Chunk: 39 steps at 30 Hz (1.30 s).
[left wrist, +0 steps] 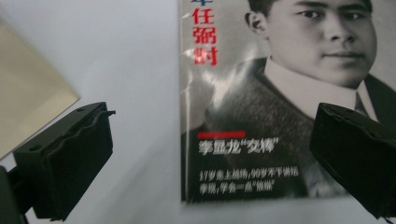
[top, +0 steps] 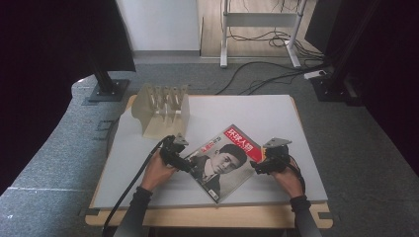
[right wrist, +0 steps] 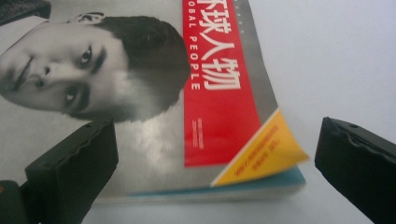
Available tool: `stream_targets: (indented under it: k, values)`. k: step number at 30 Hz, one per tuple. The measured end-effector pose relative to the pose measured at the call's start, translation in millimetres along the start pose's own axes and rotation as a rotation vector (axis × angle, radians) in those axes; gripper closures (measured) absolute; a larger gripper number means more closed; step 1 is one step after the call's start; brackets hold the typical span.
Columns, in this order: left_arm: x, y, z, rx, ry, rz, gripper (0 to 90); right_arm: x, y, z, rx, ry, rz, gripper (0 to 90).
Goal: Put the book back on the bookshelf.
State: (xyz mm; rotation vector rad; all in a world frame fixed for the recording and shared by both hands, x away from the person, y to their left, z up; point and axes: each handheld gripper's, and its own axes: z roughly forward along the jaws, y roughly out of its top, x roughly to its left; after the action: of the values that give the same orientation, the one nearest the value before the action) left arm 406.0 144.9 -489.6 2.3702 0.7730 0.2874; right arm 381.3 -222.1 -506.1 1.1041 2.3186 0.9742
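A magazine (top: 225, 163) lies flat on the grey table (top: 276, 113), turned at an angle, in the near middle of the top. Its cover carries a black-and-white portrait and a red title band along the far right edge.

The left gripper (top: 179, 159) sits at the magazine's left edge, held in the person's left hand (top: 158, 173), with its cable (top: 129, 188) trailing toward the near edge. In the left gripper view the jaws stand wide apart, one over bare table and one over the cover, with the magazine's edge (left wrist: 280, 116) between them; nothing is clamped.

The right gripper (top: 262, 164) is at the magazine's right corner, held in the right hand (top: 286, 180). In the right gripper view its jaws are also spread wide, on either side of the corner of the magazine (right wrist: 187, 107), whose yellow cover tip curls up slightly. They grip nothing.

Farther back, to the left, a pale wooden rack (top: 160, 109) with upright dividers stands on the table, well apart from the magazine.
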Motion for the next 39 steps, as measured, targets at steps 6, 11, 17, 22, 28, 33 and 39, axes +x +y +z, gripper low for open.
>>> stream_targets:
  k: [6, 11, 17, 22, 28, 33, 39]
  values:
    - [-3.2, 17.5, 13.1, -0.01, -0.038, 0.017, 0.0, -1.2, 9.8, 15.7, 0.019, 0.016, -0.003, 0.0]
    - [0.6, 21.6, 30.2, 0.021, -0.042, 0.013, 0.0, -3.3, 14.5, 26.3, 0.025, 0.024, 0.001, 0.0]
    - [0.7, 15.4, 48.5, 0.052, -0.078, 0.004, 0.0, -6.6, 12.2, 37.4, 0.039, 0.043, 0.007, 0.0]
    - [-5.2, 15.0, 50.6, 0.04, -0.094, 0.008, 0.0, -6.0, 7.7, 41.4, 0.05, 0.053, 0.003, 0.0]
    - [-13.2, 12.5, 49.9, 0.027, -0.094, 0.014, 0.0, -5.7, 3.6, 39.0, 0.032, 0.074, 0.015, 3.3]
    - [-15.9, 9.4, 48.7, 0.015, -0.091, 0.006, 0.0, 5.7, 4.7, 35.9, 0.035, 0.117, -0.034, 6.8]
    - [-18.9, 6.3, 45.0, 0.025, -0.085, 0.005, 0.0, -5.3, 7.6, 40.0, 0.05, 0.074, -0.013, 0.8]
